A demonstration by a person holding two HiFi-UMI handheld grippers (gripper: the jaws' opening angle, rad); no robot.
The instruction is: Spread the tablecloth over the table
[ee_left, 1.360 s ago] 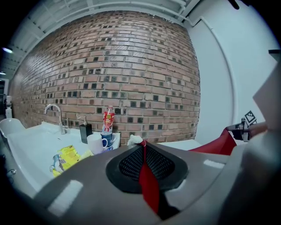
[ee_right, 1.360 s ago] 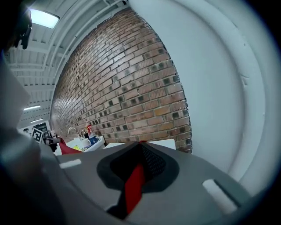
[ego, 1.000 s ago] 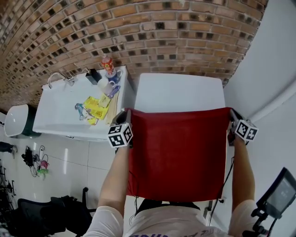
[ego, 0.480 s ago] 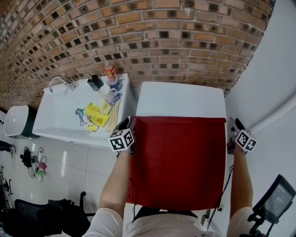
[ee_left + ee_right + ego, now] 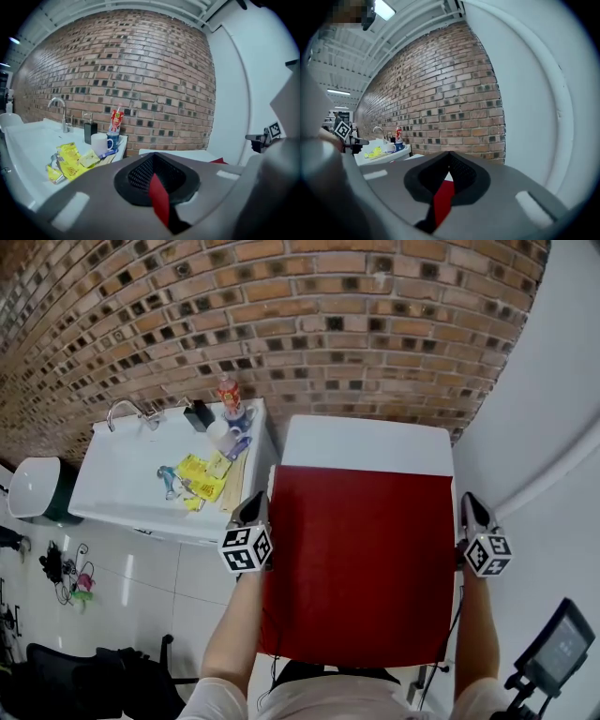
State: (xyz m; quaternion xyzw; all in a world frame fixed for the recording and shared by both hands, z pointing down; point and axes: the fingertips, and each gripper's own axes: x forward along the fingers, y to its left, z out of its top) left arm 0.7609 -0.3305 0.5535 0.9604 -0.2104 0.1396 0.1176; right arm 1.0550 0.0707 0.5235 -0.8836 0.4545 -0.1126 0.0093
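Two edges of the red tablecloth (image 5: 361,563) sit pinched in closed jaws.
It stretches over the white tabletop (image 5: 366,442) at frame centre; the left gripper (image 5: 255,510) clamps its left edge, the right gripper (image 5: 469,507) its right edge.

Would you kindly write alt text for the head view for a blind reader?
A red fabric tablecloth covers most of a white rectangular table, leaving a bare strip by the brick wall. The left gripper and right gripper grip its side edges; a cluttered white sink counter stands left.
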